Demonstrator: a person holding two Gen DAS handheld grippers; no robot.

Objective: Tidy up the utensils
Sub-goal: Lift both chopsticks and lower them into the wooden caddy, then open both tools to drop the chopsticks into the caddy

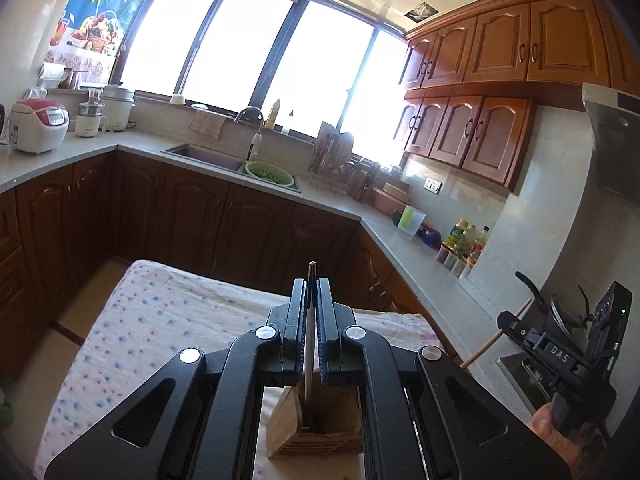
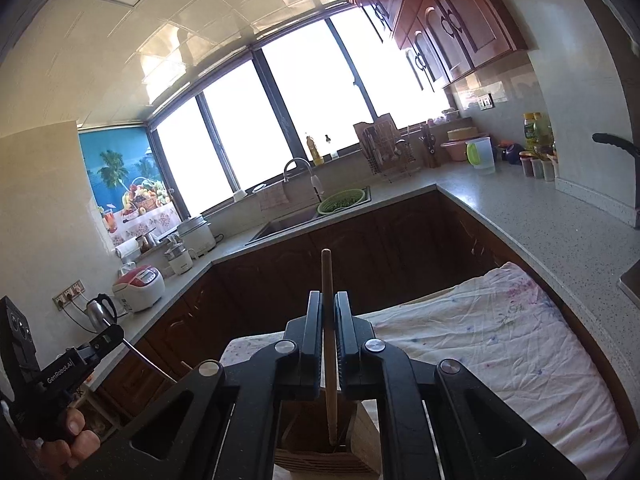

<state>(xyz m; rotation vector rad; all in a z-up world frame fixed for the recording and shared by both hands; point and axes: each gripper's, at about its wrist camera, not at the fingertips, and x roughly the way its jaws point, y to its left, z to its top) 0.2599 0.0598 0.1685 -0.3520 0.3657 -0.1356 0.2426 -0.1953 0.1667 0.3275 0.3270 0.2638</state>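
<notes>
Nearby, wooden holder (image 1: pixel 316 436) on floral cloth (image 1: pixel 160 320) (counter (image 2: pixel 560 232) beyond).

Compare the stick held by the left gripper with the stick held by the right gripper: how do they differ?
The left gripper holds a thin grey metal stick; the right gripper holds a thicker, light wooden stick. The metal one ends squarely, the wooden one roundly. Both stand nearly upright with lower ends inside the wooden holder.
</notes>
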